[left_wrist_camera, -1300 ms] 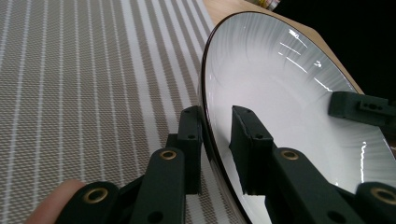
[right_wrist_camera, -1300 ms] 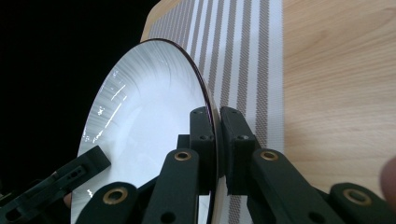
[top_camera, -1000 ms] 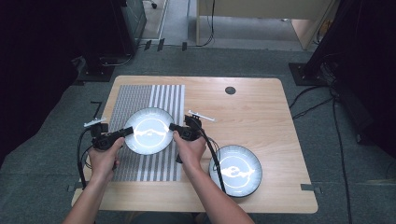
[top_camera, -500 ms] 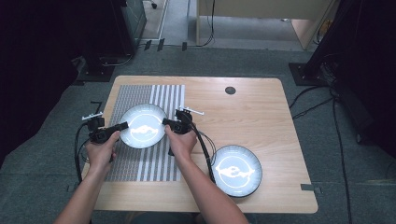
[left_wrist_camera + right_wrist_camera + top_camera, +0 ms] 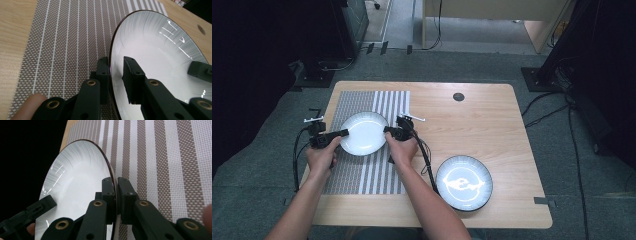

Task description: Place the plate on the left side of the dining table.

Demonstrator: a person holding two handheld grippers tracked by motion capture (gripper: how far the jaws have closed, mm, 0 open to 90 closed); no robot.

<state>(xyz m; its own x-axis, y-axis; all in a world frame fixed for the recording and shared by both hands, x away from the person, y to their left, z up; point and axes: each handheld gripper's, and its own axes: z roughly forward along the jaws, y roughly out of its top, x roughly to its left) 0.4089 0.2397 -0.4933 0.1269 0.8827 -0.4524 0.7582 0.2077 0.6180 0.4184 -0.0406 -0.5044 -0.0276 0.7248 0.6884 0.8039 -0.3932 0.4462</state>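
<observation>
Each claw, left (image 5: 343, 132) and right (image 5: 387, 130), is black with brass-ringed pivots and small screws, trailing a black cable; the person's forearms are bare.

Overhead lighting, bright table, dark surround; glare on both plates.

High view: table (image 5: 492, 125) evenly lit and soft-shadowed, room beyond both sides falling to near black; overall slightly soft, low detail. White plate (image 5: 364, 133) between the grippers is blown out, and the dark-rimmed plate (image 5: 464, 182), off to the right gripper's (image 5: 389, 131) near side, carries a bright reflected patch. Left gripper view: sharp mat (image 5: 62, 45) weave ahead of the jaws, streak highlights on the plate's far rim, a blurred fingertip at bottom left. Right gripper view: crisp weave right of the jaws, black void left of the plate.
</observation>
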